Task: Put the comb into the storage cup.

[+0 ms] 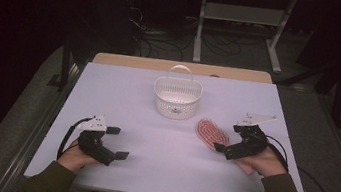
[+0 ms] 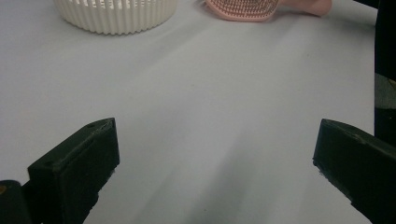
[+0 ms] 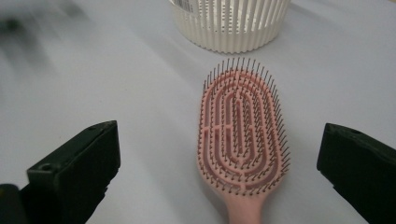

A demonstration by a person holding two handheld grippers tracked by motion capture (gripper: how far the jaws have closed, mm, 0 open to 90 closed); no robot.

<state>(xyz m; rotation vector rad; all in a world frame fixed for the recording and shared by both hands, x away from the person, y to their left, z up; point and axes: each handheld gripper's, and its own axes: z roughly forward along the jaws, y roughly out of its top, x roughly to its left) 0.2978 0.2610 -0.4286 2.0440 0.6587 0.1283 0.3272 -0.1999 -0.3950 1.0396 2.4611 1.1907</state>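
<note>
Two dark-sleeved forearms enter at the near edge of a white table [image 1: 157, 175], each hand holding a black two-jaw gripper. At the person's left, the left gripper [image 1: 119, 143] rests low over bare tabletop, its jaws spread wide apart with nothing between them; the left gripper view shows only white surface in the gap. At the right, the right gripper [image 1: 221, 147] points toward a pink hairbrush [image 1: 208, 133] lying bristles-up on the table, just in front of and to the right of a white slatted basket [image 1: 177, 97]. In the right gripper view the jaws stand wide apart on either side of the hairbrush [image 3: 240, 128], touching neither its oval head nor its handle, which runs back toward the camera. The head is vented, with looping pink ribs and rows of dark, fine bristles. The basket [image 3: 231, 23] stands upright beyond the brush's tip, close to it but apart, its handle raised. A small label shows on the basket's near wall in the high view and at its rim in the right gripper view; the writing is too small to read. Beyond the table lie tangled cables and a pale metal frame on a dark floor.
</note>
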